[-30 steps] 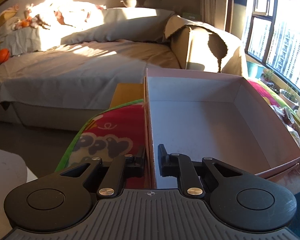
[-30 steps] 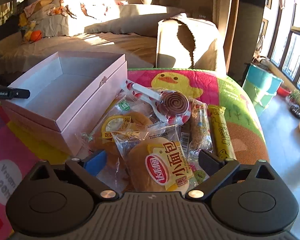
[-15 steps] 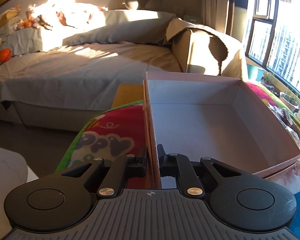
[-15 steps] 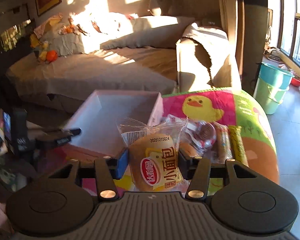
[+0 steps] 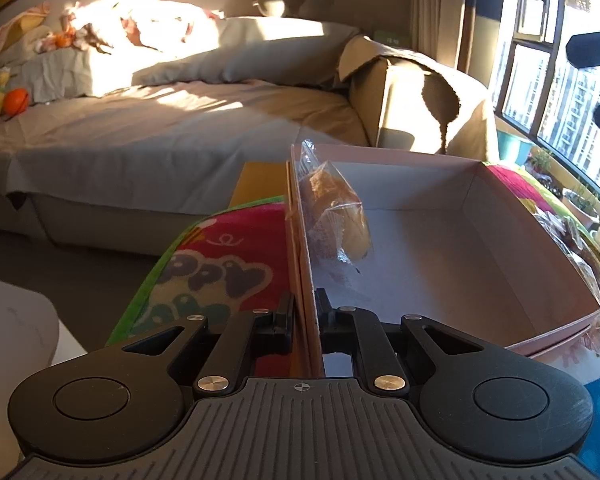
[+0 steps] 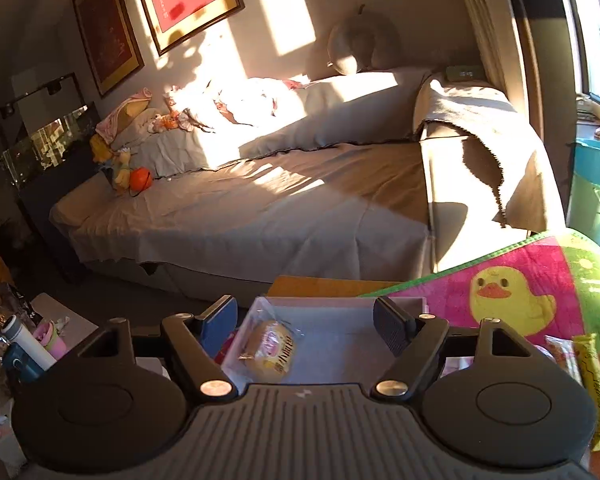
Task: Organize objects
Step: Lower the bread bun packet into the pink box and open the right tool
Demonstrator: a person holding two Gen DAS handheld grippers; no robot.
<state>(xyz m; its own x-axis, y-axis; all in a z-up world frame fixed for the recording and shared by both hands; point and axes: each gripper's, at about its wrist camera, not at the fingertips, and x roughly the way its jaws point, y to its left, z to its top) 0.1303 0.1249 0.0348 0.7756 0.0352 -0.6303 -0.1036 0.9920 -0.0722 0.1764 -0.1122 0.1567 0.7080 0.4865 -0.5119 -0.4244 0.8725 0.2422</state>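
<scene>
My left gripper (image 5: 302,316) is pinched shut on the side wall of the pink box (image 5: 500,240). One finger is outside the wall and one is inside. It holds the box in place on the table (image 6: 532,272), which has a bright duck mat on it.

My right gripper (image 6: 305,318) is spread wide and holds nothing. It hangs above the box and looks down into it.

One bread bun (image 6: 268,350) in a clear wrapper is in the box. In the left view the bread bun (image 5: 336,216) leans against the wall that I am holding, near the far corner. It is tipped up on its side, not flat. Its long side runs along that wall, and the crimped end of the wrapper sticks up above the rim. In the right view I see the printed face of the wrapper turned up toward me.

So I think one snack is put away and the job has just begun. The rest of the box floor is bare. More snacks wait on the mat beside the box. I see a yellow snack bar (image 6: 598,396) and a small packet (image 6: 562,358) at the right edge. In the left view more wrapped snacks (image 5: 576,240) sit just past the far wall of the box. I cannot tell how many are left.
</scene>
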